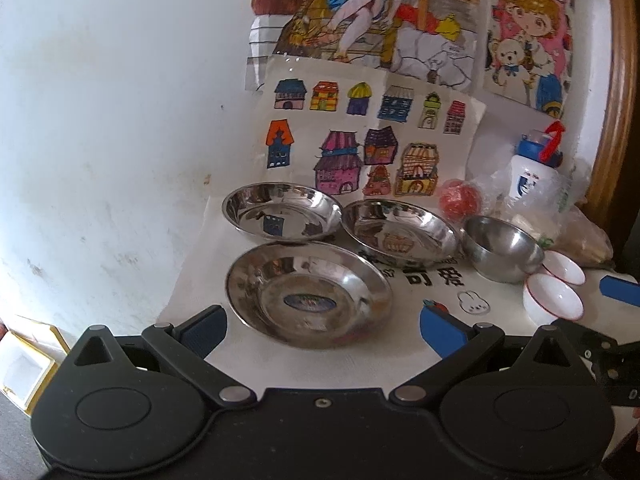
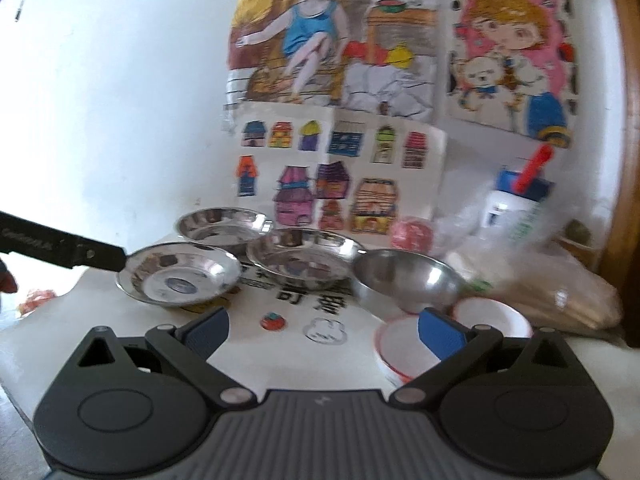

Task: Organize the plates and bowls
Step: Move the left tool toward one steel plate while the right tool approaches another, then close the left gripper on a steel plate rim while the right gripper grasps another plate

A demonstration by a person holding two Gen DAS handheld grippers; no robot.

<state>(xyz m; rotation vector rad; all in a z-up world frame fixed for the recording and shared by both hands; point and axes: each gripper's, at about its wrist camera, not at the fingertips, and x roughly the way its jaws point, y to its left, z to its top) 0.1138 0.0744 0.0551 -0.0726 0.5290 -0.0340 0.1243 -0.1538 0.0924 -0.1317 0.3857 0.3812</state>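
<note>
Three steel plates sit on the white table: a near one (image 1: 308,294) (image 2: 180,274), a far left one (image 1: 282,212) (image 2: 222,226) and a far right one (image 1: 400,232) (image 2: 302,254). A steel bowl (image 1: 502,254) (image 2: 406,280) stands to their right, then two small white bowls with red rims (image 1: 554,294) (image 2: 404,350). My left gripper (image 1: 324,330) is open and empty just in front of the near plate. My right gripper (image 2: 322,330) is open and empty, its right finger over the near white bowl.
Children's drawings (image 1: 372,140) hang on the wall behind the plates. A white and blue bottle (image 1: 534,176), a red ball (image 1: 458,200) and crumpled plastic bags (image 2: 560,280) crowd the back right. A wooden frame (image 1: 620,100) stands at the right. Yellow boxes (image 1: 28,360) lie below the table's left edge.
</note>
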